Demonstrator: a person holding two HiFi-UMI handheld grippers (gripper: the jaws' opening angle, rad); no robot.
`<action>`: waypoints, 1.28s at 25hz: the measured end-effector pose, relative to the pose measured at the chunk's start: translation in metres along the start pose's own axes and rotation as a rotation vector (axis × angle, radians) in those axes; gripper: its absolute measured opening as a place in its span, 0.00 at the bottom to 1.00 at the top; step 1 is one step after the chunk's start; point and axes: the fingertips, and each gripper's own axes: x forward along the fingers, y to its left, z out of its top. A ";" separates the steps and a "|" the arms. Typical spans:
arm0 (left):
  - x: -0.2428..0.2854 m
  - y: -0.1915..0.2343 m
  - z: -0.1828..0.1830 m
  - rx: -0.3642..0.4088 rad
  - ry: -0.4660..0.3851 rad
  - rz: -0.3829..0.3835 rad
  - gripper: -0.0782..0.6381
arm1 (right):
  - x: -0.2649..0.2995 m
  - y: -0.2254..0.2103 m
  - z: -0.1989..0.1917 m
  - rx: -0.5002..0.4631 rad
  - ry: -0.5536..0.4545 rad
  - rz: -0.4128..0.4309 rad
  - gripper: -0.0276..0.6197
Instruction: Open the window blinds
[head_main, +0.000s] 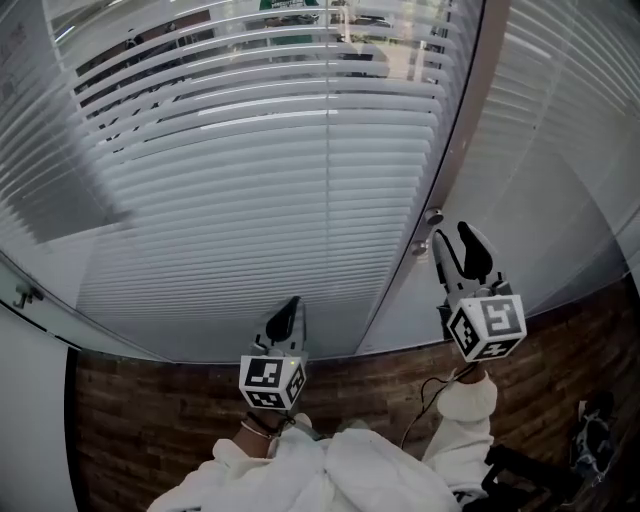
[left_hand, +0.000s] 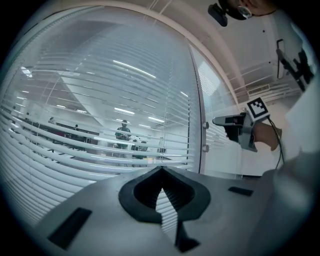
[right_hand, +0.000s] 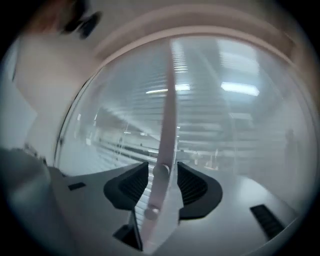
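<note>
White slatted blinds (head_main: 300, 150) hang behind a glass pane, their slats partly tilted, so a room shows through near the top. A pale vertical frame post (head_main: 455, 150) to the right of them carries two small round knobs (head_main: 433, 216). My right gripper (head_main: 458, 245) is open. It straddles the post at the knobs, and the upper knob (right_hand: 161, 170) sits between the pads without either pressing on it. My left gripper (head_main: 288, 315) is shut on nothing and points level at the lower slats (left_hand: 100, 100), some way short of the glass.
A second glass panel with blinds (head_main: 560, 150) stands right of the post. A small metal latch (head_main: 25, 297) sits at the far left. Brick-patterned flooring (head_main: 150, 420) lies below. A thin cable (head_main: 425, 400) hangs from the right gripper. People (left_hand: 123, 132) stand beyond the glass.
</note>
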 end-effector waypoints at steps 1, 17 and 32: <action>0.000 0.001 -0.001 -0.001 0.002 0.001 0.11 | 0.001 0.007 0.003 -0.320 0.060 -0.027 0.30; -0.012 0.031 0.005 -0.009 -0.008 0.069 0.11 | 0.042 0.016 -0.021 -0.953 0.337 -0.073 0.25; -0.004 0.023 0.003 -0.012 -0.012 0.045 0.11 | 0.043 0.008 -0.015 -0.321 0.213 -0.071 0.25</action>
